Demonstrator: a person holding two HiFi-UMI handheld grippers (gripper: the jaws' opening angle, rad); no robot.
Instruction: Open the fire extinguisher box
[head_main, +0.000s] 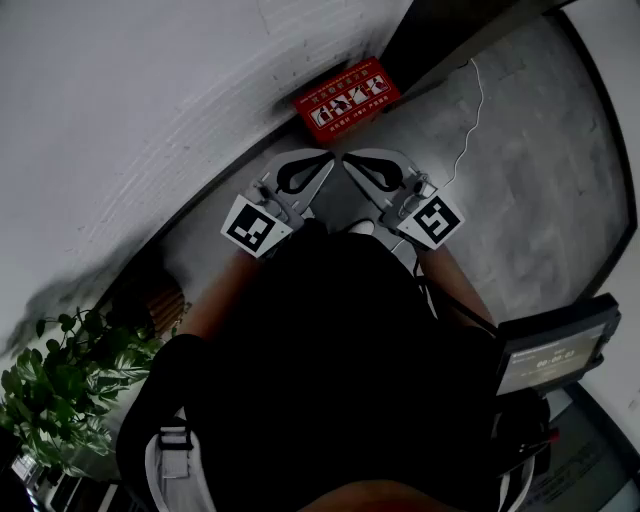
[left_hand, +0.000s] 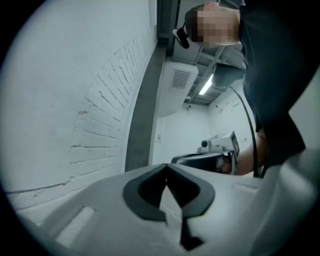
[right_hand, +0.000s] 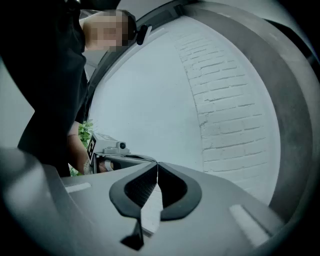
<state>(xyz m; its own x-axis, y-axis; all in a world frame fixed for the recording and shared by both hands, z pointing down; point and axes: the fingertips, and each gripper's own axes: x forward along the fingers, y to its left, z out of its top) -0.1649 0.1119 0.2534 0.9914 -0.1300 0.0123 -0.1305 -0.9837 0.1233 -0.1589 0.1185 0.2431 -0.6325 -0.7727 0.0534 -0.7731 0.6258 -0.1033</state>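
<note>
White brick wall (head_main: 150, 100), red fire extinguisher box (head_main: 346, 98) at its foot, unopened; left claw (left_hand: 166, 167), right claw (right_hand: 157, 165) both closed, empty, level, seemingly awaiting approach.

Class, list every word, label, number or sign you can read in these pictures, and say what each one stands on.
Nothing can be read clearly.
On the red fire extinguisher box: white lettering and pictograms on its top, too small to read.
On the screen: pale characters, too blurred to read.
On the left gripper and right gripper: black-and-white square markers only, no words.
</note>
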